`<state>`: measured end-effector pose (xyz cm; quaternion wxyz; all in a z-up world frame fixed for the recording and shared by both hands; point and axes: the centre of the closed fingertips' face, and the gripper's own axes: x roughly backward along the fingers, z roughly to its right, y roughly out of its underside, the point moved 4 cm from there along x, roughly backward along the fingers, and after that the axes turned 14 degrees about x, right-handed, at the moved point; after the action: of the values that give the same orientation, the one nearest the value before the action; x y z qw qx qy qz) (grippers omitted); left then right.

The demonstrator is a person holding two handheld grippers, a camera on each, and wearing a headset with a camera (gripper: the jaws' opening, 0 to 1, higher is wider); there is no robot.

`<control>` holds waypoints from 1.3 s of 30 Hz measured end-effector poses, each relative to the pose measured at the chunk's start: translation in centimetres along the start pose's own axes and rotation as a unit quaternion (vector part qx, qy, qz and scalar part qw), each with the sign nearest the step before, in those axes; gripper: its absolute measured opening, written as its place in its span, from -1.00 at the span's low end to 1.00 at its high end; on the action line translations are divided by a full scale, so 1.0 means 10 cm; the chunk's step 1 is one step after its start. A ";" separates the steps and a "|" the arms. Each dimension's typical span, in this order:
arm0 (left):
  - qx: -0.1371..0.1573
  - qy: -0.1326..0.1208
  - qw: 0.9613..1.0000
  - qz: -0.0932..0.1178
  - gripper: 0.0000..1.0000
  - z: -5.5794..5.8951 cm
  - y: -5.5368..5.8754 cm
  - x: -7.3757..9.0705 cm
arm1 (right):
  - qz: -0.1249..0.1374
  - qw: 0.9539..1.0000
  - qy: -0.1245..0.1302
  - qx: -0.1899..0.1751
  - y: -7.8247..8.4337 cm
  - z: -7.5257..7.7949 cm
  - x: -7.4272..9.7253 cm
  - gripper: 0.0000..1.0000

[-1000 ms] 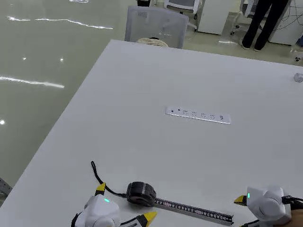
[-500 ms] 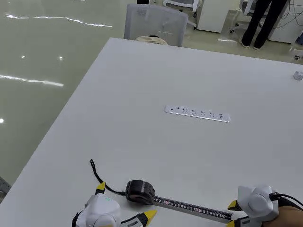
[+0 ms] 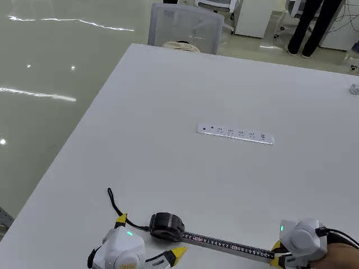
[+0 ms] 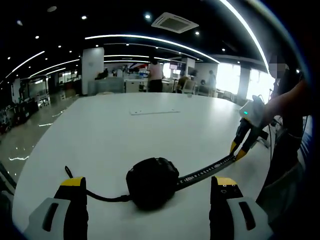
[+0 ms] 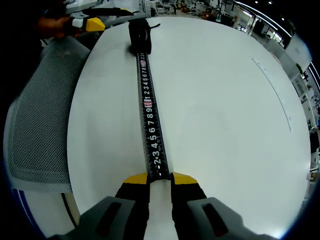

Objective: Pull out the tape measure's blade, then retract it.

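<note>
One tape measure by the worktop's near edge, case between the spread jaws of the released left gripper, blade drawn out along that edge, tip clenched in the right gripper; one power strip mid-worktop, well apart.

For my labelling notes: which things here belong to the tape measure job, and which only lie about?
Job: tape measure case, blade, left gripper, right gripper holding the blade's end.
Lying about: power strip on the table, chair.
</note>
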<state>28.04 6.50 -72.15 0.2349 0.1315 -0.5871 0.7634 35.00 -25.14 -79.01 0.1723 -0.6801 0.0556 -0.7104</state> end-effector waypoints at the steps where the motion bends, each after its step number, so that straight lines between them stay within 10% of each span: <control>1: 0.000 -0.001 1.000 -0.001 1.00 0.00 0.01 -0.01 | -0.002 1.000 -0.001 -0.001 0.00 0.00 0.00 -0.69; 39: 0.060 -0.059 0.996 -0.030 0.72 0.01 0.14 -0.57 | -0.078 0.995 -0.041 -0.040 -0.03 0.07 -0.03 -0.71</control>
<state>32.20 4.92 -75.97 0.2145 0.2076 -0.5488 0.7809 35.65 -24.70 -79.15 0.0912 -0.7171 0.0239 -0.6906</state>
